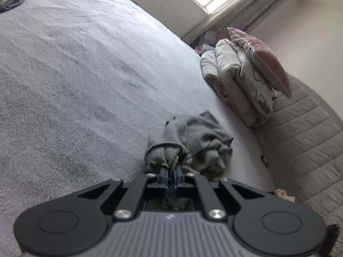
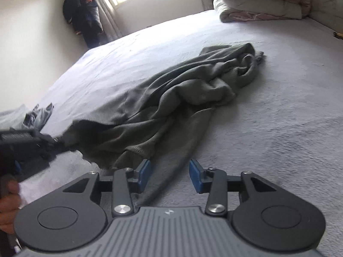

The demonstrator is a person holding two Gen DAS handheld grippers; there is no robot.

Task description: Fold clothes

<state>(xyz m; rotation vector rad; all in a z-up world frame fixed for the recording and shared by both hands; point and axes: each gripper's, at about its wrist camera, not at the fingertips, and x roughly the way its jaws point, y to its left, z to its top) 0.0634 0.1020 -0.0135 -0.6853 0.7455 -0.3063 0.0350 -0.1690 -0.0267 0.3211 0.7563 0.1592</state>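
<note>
The job is at its start: the grey garment is being picked up and pulled out, not yet folded. It lies in a rumpled heap in the middle of the bed, bunched and twisted at the far end, with one long strip trailing toward the near edge.

The left gripper is pressed together on a fold of the cloth, pinching the fabric between its blue pads; from the right-hand camera it comes in low at the side, gripping the garment's near corner. The right gripper stands spread above the trailing strip, with cloth below the gap but nothing clamped.

To my eye the next move calls for the right gripper to find a second corner or hem and take hold, so the two can draw the garment flat before any fold. The fabric looks soft and thick, like fleece, so it will likely sag and cling to the fuzzy bedcover.

A stack of folded bedding sits at the head of the bed, well apart from the work.
</note>
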